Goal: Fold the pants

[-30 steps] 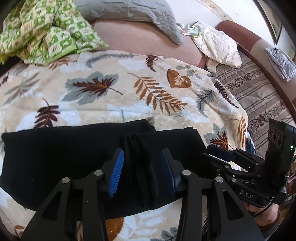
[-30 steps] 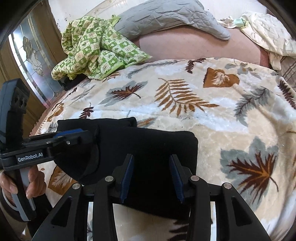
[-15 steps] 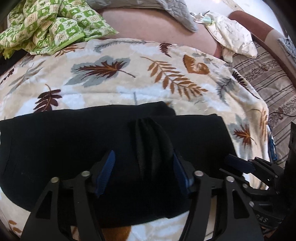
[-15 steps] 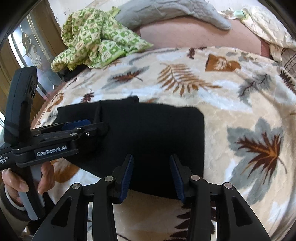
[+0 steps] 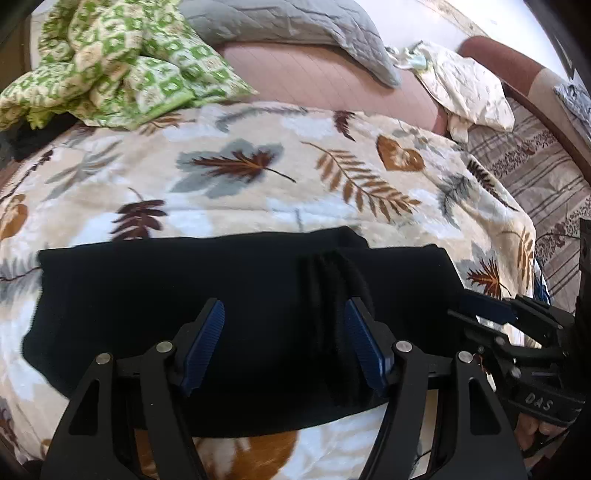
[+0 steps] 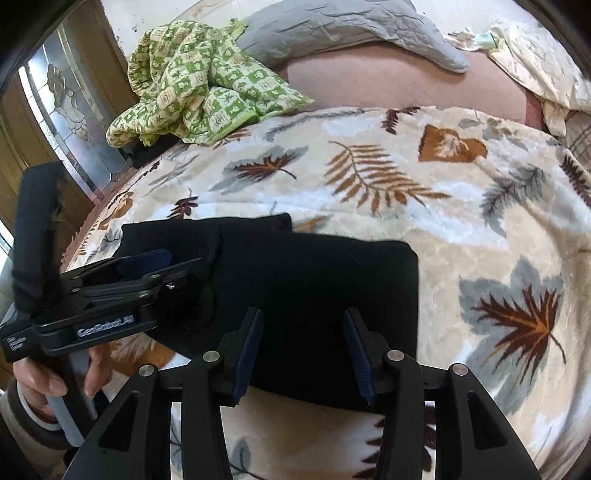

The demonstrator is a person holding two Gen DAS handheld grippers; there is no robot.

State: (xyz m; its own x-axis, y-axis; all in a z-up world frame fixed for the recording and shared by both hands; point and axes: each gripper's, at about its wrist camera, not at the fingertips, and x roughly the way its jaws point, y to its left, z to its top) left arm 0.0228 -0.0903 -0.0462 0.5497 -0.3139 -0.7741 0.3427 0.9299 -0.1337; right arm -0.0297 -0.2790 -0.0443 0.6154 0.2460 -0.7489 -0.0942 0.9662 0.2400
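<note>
Black pants (image 5: 184,295) lie folded in a long band across a leaf-print blanket (image 5: 258,177). A raised pleat of cloth (image 5: 332,295) stands near my left gripper's right finger. My left gripper (image 5: 284,332) is open just above the pants, holding nothing. In the right wrist view the pants (image 6: 314,280) end in a squared right edge. My right gripper (image 6: 303,343) is open over the near edge, empty. The left gripper also shows in the right wrist view (image 6: 147,269), and the right gripper shows in the left wrist view (image 5: 491,306).
A green patterned quilt (image 5: 110,62) and a grey quilted pillow (image 5: 288,22) lie at the back. A cream cloth (image 5: 465,92) lies back right, beside a striped bedsheet (image 5: 535,177). A glass-panelled door (image 6: 66,122) stands at the left.
My left gripper has opened wider and let go of the cloth pleat it was around. Both grippers drifted forward then back slightly; the right gripper stays open.
</note>
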